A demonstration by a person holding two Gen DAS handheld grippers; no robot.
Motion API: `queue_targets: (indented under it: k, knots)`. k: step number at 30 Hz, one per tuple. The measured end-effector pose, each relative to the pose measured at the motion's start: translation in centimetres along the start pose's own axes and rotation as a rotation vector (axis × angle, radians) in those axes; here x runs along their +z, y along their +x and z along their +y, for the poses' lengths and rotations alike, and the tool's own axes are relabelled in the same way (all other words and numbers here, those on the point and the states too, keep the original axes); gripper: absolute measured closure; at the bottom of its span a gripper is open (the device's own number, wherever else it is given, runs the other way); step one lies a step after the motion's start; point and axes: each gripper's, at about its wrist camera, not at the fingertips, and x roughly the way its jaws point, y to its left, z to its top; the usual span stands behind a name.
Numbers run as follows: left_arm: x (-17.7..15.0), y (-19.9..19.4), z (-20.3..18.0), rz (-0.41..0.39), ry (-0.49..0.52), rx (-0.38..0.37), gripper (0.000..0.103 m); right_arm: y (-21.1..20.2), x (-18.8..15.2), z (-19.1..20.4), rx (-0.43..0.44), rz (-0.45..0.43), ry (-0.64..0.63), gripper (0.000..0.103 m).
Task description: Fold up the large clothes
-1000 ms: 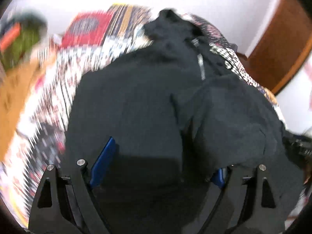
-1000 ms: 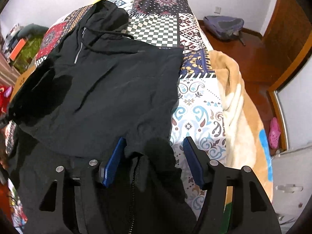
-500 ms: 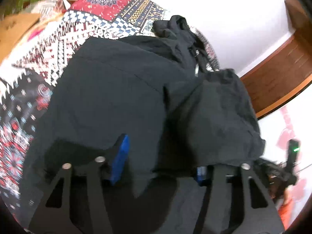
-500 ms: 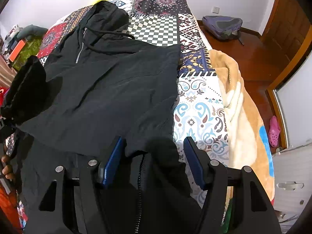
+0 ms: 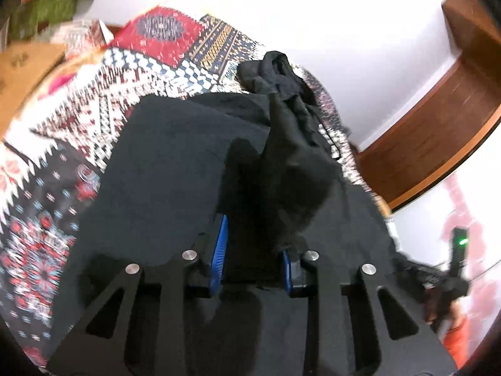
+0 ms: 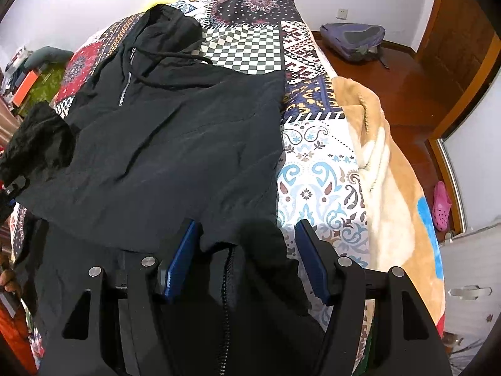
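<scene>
A black zip hoodie (image 6: pixel 175 144) lies on a patchwork bedspread (image 6: pixel 250 47), hood toward the far wall. My left gripper (image 5: pixel 255 244) has narrowed its blue pads around a bunched fold of the hoodie (image 5: pixel 288 181) and lifts it; the fabric fills the gap. In the right wrist view that lifted bunch (image 6: pixel 37 144) hangs at the left edge. My right gripper (image 6: pixel 247 247) is open over the hoodie's near hem, with the zipper (image 6: pixel 227 282) running between its pads.
A tan and cream fleece blanket (image 6: pixel 388 188) lies along the bed's right side. A purple backpack (image 6: pixel 353 39) sits on the wooden floor by the wall. A pink shoe (image 6: pixel 441 205) lies near a door. Boxes and clutter (image 5: pixel 37 25) stand left of the bed.
My left gripper's pads have closed in from wide apart onto the hoodie fold and raised it. The right gripper has barely moved and stays open.
</scene>
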Motion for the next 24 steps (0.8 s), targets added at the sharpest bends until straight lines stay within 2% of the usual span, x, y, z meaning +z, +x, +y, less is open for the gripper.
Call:
queue_targets:
  k: [2, 6, 10, 14, 17, 20, 22, 24]
  knots:
    - [-0.1, -0.2, -0.2, -0.014, 0.022, 0.029, 0.074, -0.2, 0.0, 0.1, -0.01, -0.003, -0.007, 0.042]
    - [0.0, -0.1, 0.1, -0.013, 0.039, 0.066, 0.089, -0.8, 0.0, 0.5, -0.028, -0.012, -0.033, 0.042]
    - [0.2, -0.6, -0.4, -0.039, 0.111, 0.147, 0.091, -1.6, 0.1, 0.6, -0.023, -0.029, -0.039, 0.042]
    - [0.5, -2.1, -2.6, -0.112, 0.267, 0.246, 0.091, -2.0, 0.3, 1.0, -0.026, -0.046, -0.047, 0.042]
    - [0.3, -2.6, -3.1, -0.136, 0.317, 0.28, 0.091, -1.6, 0.3, 1.2, -0.028, -0.038, -0.055, 0.042]
    - [0.2, -1.2, -1.6, -0.081, 0.306, 0.329, 0.082, -1.0, 0.0, 1.2, -0.025, -0.018, -0.046, 0.042]
    - [-0.2, 0.3, -0.3, -0.03, 0.303, 0.377, 0.072, -0.9, -0.2, 1.3, -0.033, -0.02, -0.054, 0.042]
    - [-0.7, 1.5, 0.8, 0.011, 0.308, 0.424, 0.056, -1.0, -0.2, 1.4, -0.042, -0.02, -0.063, 0.042]
